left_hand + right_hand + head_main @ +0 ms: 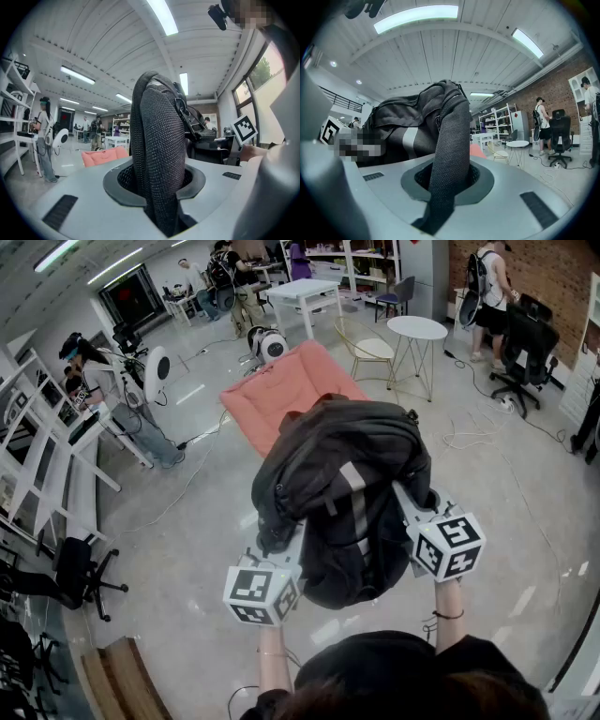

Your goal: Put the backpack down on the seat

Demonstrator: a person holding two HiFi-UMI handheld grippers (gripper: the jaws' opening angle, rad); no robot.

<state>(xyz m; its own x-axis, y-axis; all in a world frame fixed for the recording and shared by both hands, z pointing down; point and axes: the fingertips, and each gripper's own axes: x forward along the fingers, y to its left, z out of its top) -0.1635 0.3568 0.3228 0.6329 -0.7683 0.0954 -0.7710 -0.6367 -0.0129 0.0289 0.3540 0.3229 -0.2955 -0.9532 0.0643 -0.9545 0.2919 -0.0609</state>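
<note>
L gripper (158,197) jaws tight on mesh backpack strap (157,140) — pink seat (101,156) behind.

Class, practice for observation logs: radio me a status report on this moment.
Status: left gripper shut on one strap, right gripper shut on the other. The backpack hangs between them, short of the pink seat. Nothing visible in the way.

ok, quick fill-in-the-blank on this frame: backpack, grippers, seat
1. The left gripper is shut on a mesh ____ of the backpack.
2. The right gripper is shut on the other strap, so ____ grippers carry the backpack.
3. The backpack is in the air, ____ yet on the seat.
4. The round table is ____ in colour.

Missing words: strap; both; not; white.
</note>
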